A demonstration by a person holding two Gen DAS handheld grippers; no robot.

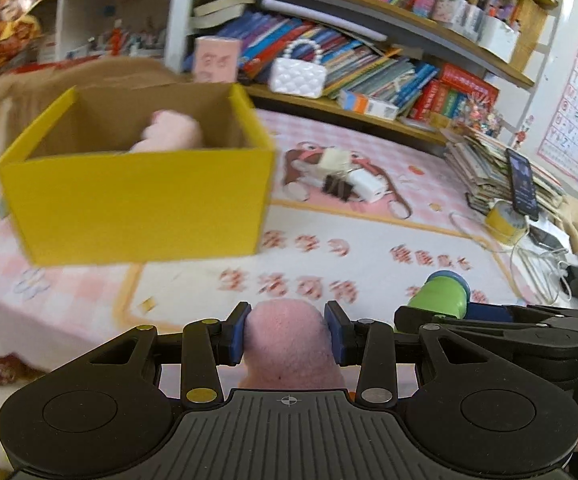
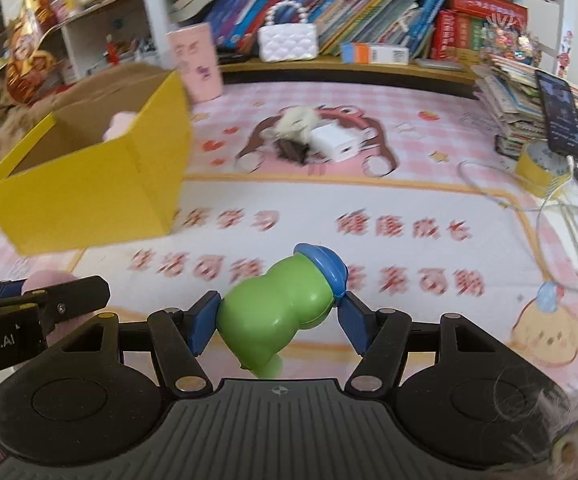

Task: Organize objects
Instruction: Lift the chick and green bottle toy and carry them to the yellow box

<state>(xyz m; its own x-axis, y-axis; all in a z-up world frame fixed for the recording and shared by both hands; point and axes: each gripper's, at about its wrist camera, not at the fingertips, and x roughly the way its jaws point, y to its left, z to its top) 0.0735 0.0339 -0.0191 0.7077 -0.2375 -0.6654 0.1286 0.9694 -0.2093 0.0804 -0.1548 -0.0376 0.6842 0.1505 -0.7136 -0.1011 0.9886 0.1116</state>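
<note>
Left gripper (image 1: 287, 335) and right gripper (image 2: 278, 320) side by side, blue pads clamped on held loads.

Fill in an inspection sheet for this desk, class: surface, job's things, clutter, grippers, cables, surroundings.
Surface: pink cartoon mat.
Job's things: yellow box open, a pink plush inside; pink toy and green toy held.
Clutter: charger, binder clip, tape roll, phone leaning on book stack.
Grippers: left gripper shut on pink toy; right gripper shut on green toy.
Cables: white cables at right edge.
Surroundings: bookshelf, white purse, pink cup.
</note>
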